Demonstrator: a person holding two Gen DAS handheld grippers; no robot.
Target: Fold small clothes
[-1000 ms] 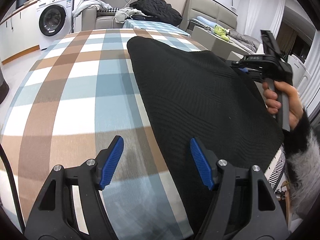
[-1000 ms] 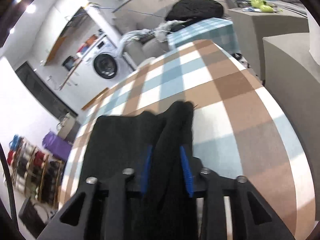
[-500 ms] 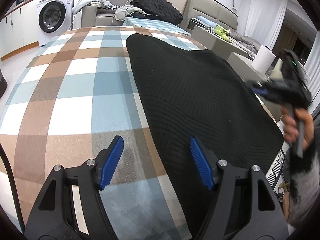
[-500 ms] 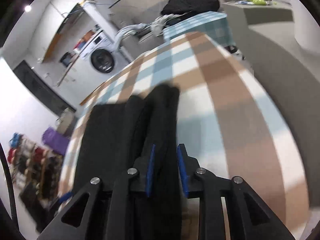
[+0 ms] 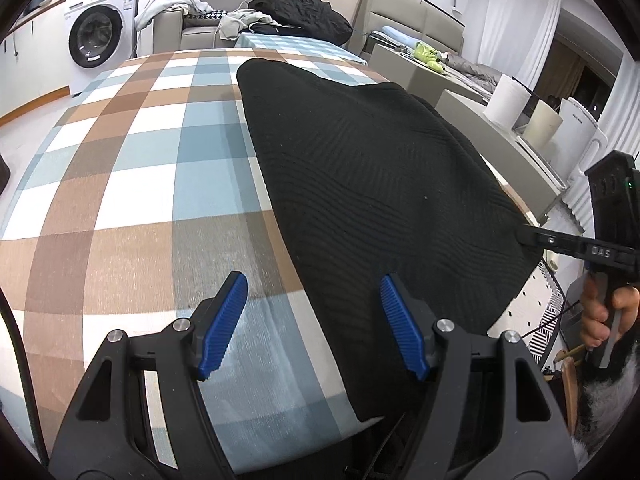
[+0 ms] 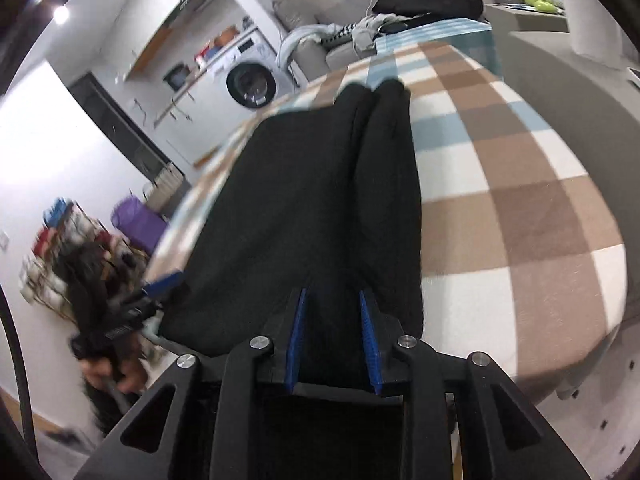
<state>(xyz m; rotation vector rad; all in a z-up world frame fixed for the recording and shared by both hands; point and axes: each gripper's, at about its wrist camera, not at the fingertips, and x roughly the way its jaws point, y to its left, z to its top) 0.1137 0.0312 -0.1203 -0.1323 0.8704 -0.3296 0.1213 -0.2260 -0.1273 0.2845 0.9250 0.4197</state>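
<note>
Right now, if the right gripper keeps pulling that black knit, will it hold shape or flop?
Probably flop: the black knit drapes limply over the table edge. The right gripper pinches bunched folds, so it should stretch and sag. The ribbed cloth likely drags rather than slides on the checked cover.

A black knitted garment point(image 5: 372, 184) lay flat on the checked tablecloth point(image 5: 132, 184), reaching the table's right edge. The left gripper point(image 5: 314, 320) stood with jaws apart above its near edge. At the right edge, the right gripper point(image 5: 532, 238) touched the garment.
</note>
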